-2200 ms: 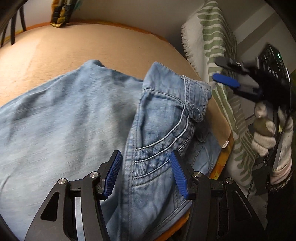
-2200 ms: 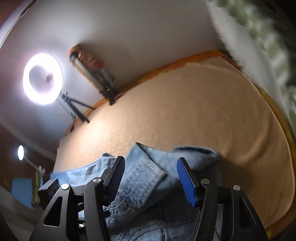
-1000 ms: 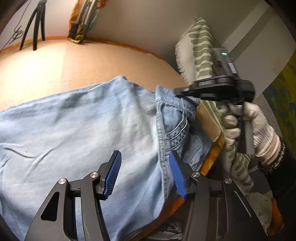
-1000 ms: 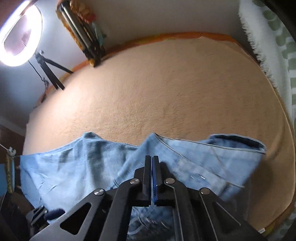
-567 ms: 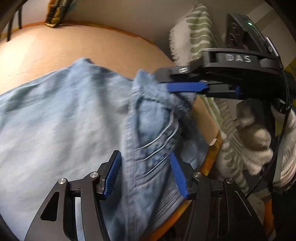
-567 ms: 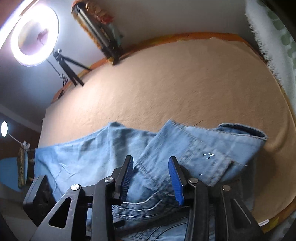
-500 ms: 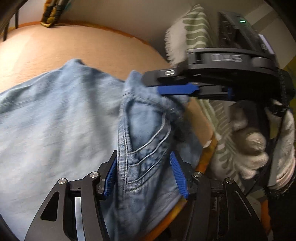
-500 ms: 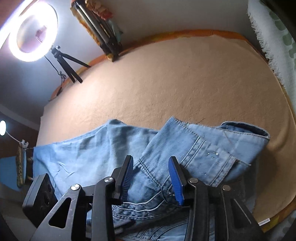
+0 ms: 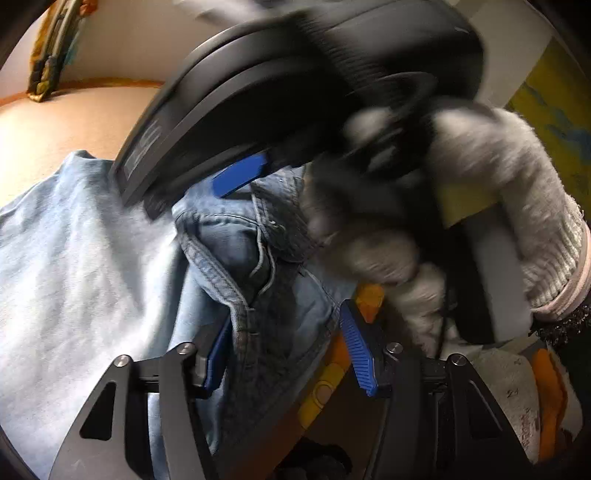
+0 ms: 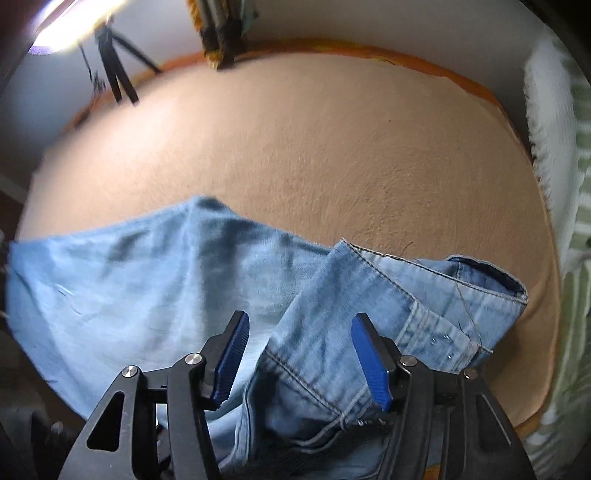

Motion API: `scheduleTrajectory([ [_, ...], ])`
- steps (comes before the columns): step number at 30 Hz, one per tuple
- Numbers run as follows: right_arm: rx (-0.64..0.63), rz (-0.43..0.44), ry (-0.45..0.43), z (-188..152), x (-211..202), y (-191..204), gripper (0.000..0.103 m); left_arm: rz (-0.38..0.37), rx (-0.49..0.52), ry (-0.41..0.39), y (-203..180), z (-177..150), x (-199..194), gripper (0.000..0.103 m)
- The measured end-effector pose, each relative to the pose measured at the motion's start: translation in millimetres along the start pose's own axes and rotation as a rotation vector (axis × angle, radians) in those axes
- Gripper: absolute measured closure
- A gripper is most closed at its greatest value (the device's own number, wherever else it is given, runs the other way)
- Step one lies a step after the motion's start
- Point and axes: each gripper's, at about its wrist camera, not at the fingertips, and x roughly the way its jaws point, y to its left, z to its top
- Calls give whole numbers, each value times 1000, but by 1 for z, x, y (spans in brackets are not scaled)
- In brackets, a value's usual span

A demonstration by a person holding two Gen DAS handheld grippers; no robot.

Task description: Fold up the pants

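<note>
Light blue denim pants [image 9: 74,280] lie on a tan blanket [image 10: 332,155]. The waistband end [image 10: 424,295] is bunched and folded over near the blanket's right edge. My left gripper [image 9: 288,350] is open, its jaws either side of a raised fold of the waistband [image 9: 258,295]. My right gripper [image 10: 303,354] is open just above the waistband fold. It also shows in the left wrist view [image 9: 236,181], blurred and very close, held by a gloved hand [image 9: 480,206] over the waistband.
A white and green patterned cloth [image 10: 561,177] hangs past the blanket's right edge. A tripod [image 10: 114,62] and a leaning bundle [image 10: 221,33] stand at the far wall. The orange bed edge [image 9: 332,380] is under my left gripper.
My right gripper opened about half a second ago, let go of the waistband and has opened wider since. My left gripper moved in closer to the waistband fold. The right gripper now fills the left view.
</note>
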Motion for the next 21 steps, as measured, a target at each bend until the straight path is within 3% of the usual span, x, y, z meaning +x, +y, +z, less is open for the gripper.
scheduleTrajectory([
  [2, -41, -52, 15, -2, 10, 10, 46, 6, 3, 4, -2, -2, -1, 49],
  [3, -62, -79, 16, -5, 14, 13, 58, 6, 3, 6, -3, -3, 0, 49],
  [5, -78, -102, 17, -11, 18, 15, 69, 6, 5, 13, -4, -5, -3, 49],
  [7, -75, -61, -12, -19, 13, 7, 82, 16, 14, 15, -6, -9, -12, 49],
  [9, -34, -10, -51, -26, 3, -10, 103, 14, 20, 8, -7, -13, -24, 49],
  [15, 187, 225, -273, -69, -44, -92, 103, 76, 45, -39, -1, -25, -74, 48],
  [18, 308, 333, -325, -98, -50, -130, 103, 137, 62, -44, 7, -21, -79, 48],
  [21, 381, 378, -373, -130, -44, -154, 103, 131, 18, -39, 15, -20, -74, 48],
])
